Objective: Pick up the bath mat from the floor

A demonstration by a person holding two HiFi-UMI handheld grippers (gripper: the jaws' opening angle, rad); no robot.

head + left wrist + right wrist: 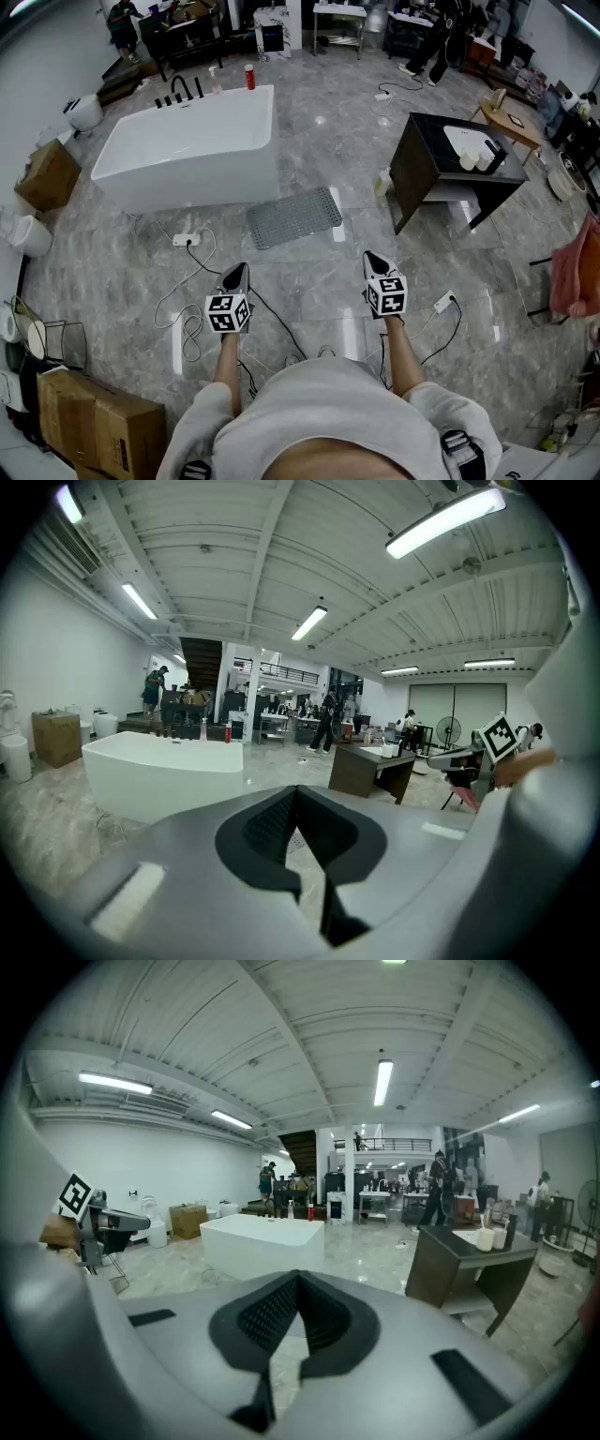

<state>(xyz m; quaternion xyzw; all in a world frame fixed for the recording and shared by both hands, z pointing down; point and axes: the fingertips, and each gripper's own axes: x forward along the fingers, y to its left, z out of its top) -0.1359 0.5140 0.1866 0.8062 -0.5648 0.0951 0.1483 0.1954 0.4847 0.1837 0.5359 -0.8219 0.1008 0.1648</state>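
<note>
Marble floor (309,292) carries the bath mat (294,217) crosswise ahead, beside the bathtub (187,145), slightly nearer the left gripper (238,269) than the right gripper (369,256) (both pinched shut, empty).

Open lab hall staged as a bathroom: tub (187,145) at 11 o'clock, vanity (422,173) at 1, workbenches (337,11) at 12, boxes (94,412) at 8.
</note>
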